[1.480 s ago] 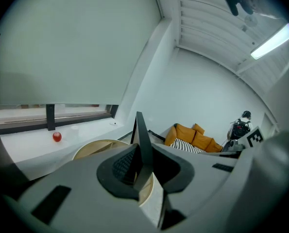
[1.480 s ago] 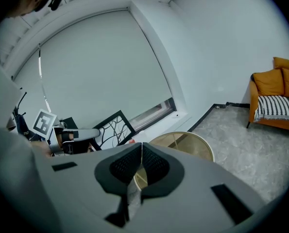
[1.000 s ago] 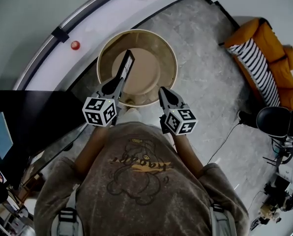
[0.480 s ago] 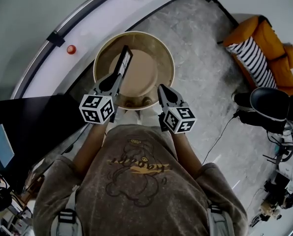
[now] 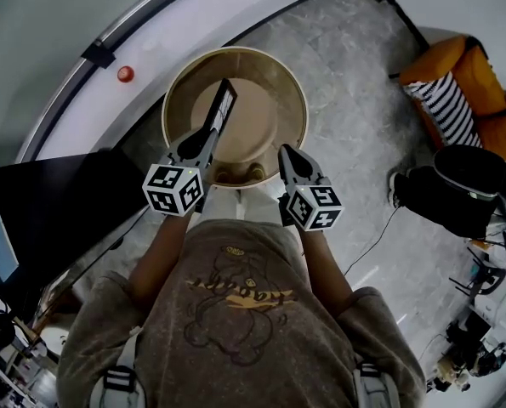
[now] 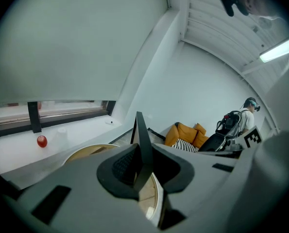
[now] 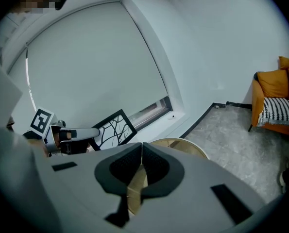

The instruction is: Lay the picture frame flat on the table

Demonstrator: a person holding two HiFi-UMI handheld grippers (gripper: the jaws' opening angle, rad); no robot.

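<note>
Both grippers have crept slightly further over the round table [image 5: 293, 100], bringing the picture frame [image 5: 221, 109] along — it stands on edge above the tabletop, so tipping it flat likely comes next. The left gripper [image 5: 208, 136] is clamped on the frame's near edge; the right gripper [image 5: 287, 155] is closed, empty. The rimmed wooden table stands on a grey stone floor [image 5: 355, 134], an orange sofa [image 5: 446, 56] well to the right — a red ball [image 5: 126, 74] on the ledge [image 5: 193, 15].

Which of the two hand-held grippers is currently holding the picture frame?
The left hand-held gripper, its jaws clamped on the edge of the picture frame; the right hand-held gripper is shut and empty.
</note>
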